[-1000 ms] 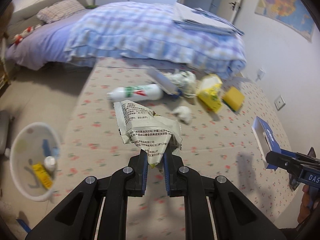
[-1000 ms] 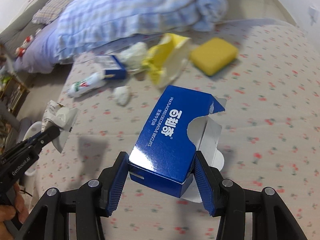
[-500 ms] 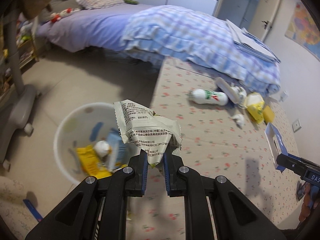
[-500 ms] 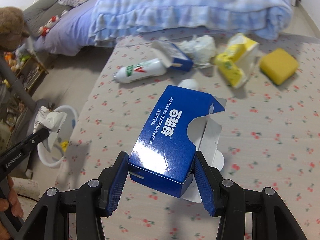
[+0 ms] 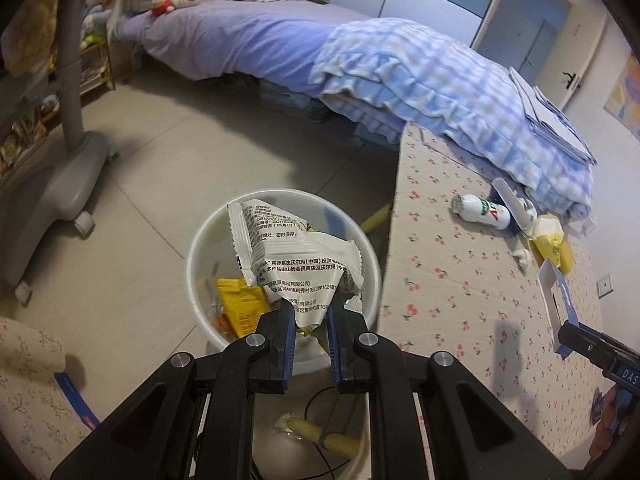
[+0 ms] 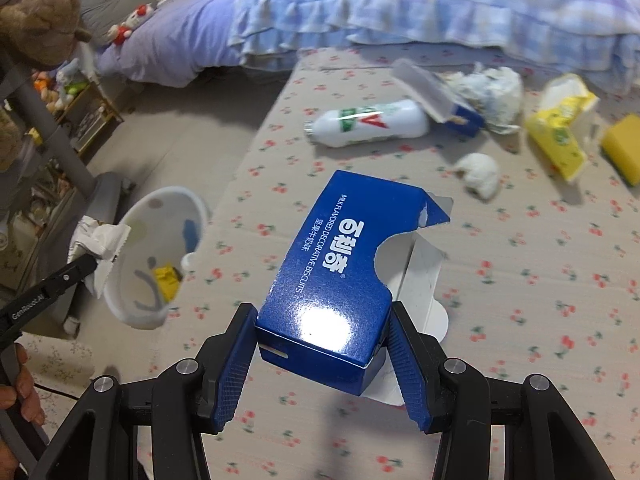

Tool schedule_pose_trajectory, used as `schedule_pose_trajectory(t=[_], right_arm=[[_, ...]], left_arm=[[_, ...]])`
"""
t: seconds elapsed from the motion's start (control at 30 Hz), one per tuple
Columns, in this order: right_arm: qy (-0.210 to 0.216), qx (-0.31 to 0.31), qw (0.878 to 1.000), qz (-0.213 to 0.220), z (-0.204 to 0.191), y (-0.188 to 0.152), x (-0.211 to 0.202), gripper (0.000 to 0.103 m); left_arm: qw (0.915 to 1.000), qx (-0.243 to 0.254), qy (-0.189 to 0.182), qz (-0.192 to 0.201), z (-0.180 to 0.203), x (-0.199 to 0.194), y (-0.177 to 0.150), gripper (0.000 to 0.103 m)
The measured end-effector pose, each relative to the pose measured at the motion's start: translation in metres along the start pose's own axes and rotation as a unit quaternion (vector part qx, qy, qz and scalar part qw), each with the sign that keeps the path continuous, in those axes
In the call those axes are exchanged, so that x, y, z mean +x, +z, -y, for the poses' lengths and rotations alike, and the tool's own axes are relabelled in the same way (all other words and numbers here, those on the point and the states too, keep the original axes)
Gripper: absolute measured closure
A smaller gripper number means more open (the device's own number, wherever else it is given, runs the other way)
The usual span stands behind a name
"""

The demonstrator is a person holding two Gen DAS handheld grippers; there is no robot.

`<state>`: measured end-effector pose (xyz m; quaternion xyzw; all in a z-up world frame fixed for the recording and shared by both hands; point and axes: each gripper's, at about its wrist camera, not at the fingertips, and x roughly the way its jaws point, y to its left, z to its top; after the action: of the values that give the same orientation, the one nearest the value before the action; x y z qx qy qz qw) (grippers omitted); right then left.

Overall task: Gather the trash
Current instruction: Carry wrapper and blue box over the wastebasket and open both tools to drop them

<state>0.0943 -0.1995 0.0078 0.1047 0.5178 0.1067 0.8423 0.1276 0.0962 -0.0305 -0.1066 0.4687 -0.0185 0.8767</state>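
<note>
My left gripper (image 5: 311, 312) is shut on a crumpled white snack wrapper (image 5: 292, 256) and holds it right above the white trash bin (image 5: 200, 240) on the floor, which holds a yellow packet (image 5: 240, 304) and other scraps. My right gripper (image 6: 322, 344) is shut on a torn blue biscuit box (image 6: 344, 256) above the floral mat (image 6: 520, 280). In the right wrist view the bin (image 6: 136, 304) and the wrapper (image 6: 100, 248) show at the left. On the mat lie a white bottle (image 6: 368, 122), a white wad (image 6: 480, 172), a yellow carton (image 6: 560, 140) and a yellow sponge (image 6: 624, 148).
A bed with a checked blue quilt (image 5: 440, 88) borders the mat's far side. A grey wheeled stand (image 5: 60, 168) is on the tiled floor left of the bin. A small blue box and crumpled bag (image 6: 480, 96) lie by the bottle. A yellow stick (image 5: 320, 434) lies under my left gripper.
My left gripper has swung left off the mat with the wrapper and now hangs over the bin. My right gripper has turned left with the blue box still in it.
</note>
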Motion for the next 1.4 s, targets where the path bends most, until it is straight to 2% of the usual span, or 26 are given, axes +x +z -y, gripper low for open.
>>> schedule_pose_trajectory(t=[0.07, 0.1, 0.2, 0.37, 0.6, 0.77, 0.9, 1.07, 1.1, 1.2, 1.4], right_arm=[[0.006, -0.007, 1.000, -0.001, -0.009, 0.001, 0.005, 0.046], [0.009, -0.010, 1.000, -0.002, -0.015, 0.002, 0.008, 0.046], [0.017, -0.014, 1.000, -0.006, -0.026, 0.003, 0.017, 0.046], [0.028, -0.019, 0.999, -0.010, -0.046, 0.004, 0.032, 0.046], [0.050, -0.034, 0.998, -0.009, -0.081, 0.007, 0.050, 0.046], [0.065, -0.056, 0.996, -0.009, -0.111, 0.007, 0.069, 0.046], [0.073, -0.070, 0.995, -0.008, -0.127, 0.007, 0.082, 0.046], [0.094, -0.075, 0.993, 0.002, -0.134, 0.009, 0.094, 0.046], [0.100, -0.070, 0.992, 0.010, -0.133, 0.010, 0.095, 0.044], [0.097, -0.059, 0.993, 0.025, -0.129, 0.012, 0.092, 0.026], [0.086, -0.035, 0.995, 0.025, -0.111, 0.019, 0.083, 0.024]], left_arm=[[1.0000, -0.007, 0.001, 0.000, -0.007, 0.001, 0.001, 0.083], [0.9999, -0.011, 0.003, -0.008, -0.011, 0.003, 0.002, 0.071], [0.9994, -0.024, 0.022, -0.013, -0.022, 0.003, 0.002, 0.051], [0.9990, -0.036, 0.023, -0.015, -0.038, -0.004, -0.001, 0.038], [0.9968, -0.059, 0.048, -0.024, -0.062, -0.011, -0.009, 0.023], [0.9939, -0.076, 0.076, -0.022, -0.082, -0.018, -0.014, 0.015], [0.9917, -0.079, 0.099, -0.022, -0.097, -0.020, -0.018, 0.014], [0.9899, -0.095, 0.100, -0.033, -0.112, -0.016, -0.021, 0.014], [0.9897, -0.097, 0.099, -0.034, -0.113, -0.015, -0.021, 0.014], [0.9898, -0.099, 0.096, -0.035, -0.112, -0.015, -0.021, 0.014], [0.9907, -0.091, 0.095, -0.036, -0.105, -0.014, -0.021, 0.014]])
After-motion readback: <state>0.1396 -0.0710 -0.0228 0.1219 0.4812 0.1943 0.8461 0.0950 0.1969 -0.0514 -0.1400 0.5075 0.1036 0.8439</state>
